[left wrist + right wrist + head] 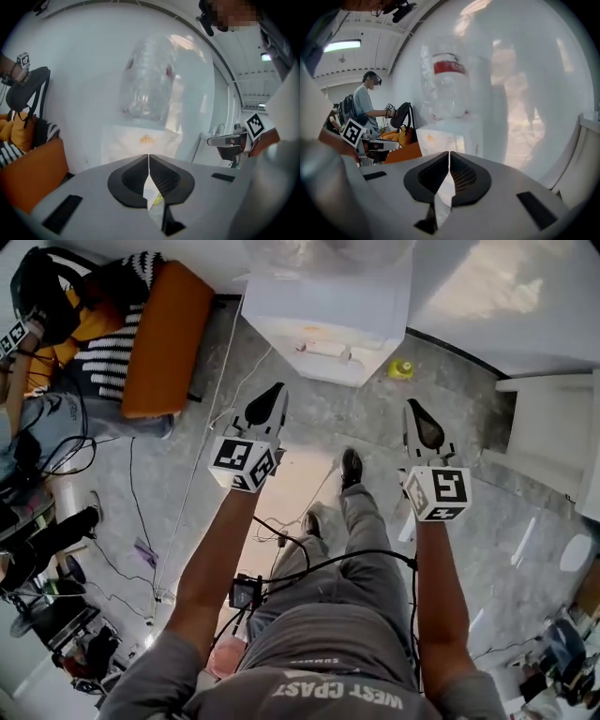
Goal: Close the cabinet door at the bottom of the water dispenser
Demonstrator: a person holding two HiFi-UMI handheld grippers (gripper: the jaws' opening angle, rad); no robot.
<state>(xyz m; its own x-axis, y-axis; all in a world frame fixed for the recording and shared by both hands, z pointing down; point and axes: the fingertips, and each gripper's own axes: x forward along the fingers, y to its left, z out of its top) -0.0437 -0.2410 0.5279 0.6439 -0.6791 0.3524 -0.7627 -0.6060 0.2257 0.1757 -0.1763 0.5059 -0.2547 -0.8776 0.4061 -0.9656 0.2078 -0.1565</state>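
The left gripper (266, 407) and right gripper (424, 426) are both pinched closed, holding nothing. The water dispenser (323, 306) stands ahead of them.

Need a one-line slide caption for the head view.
Person faces the white water dispenser, left gripper and right gripper both shut and empty, held short of it.

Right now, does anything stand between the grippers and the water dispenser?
Nothing visible does. Only floor lies between the left gripper, the right gripper and the water dispenser; the orange chair sits off left, a yellow object right.
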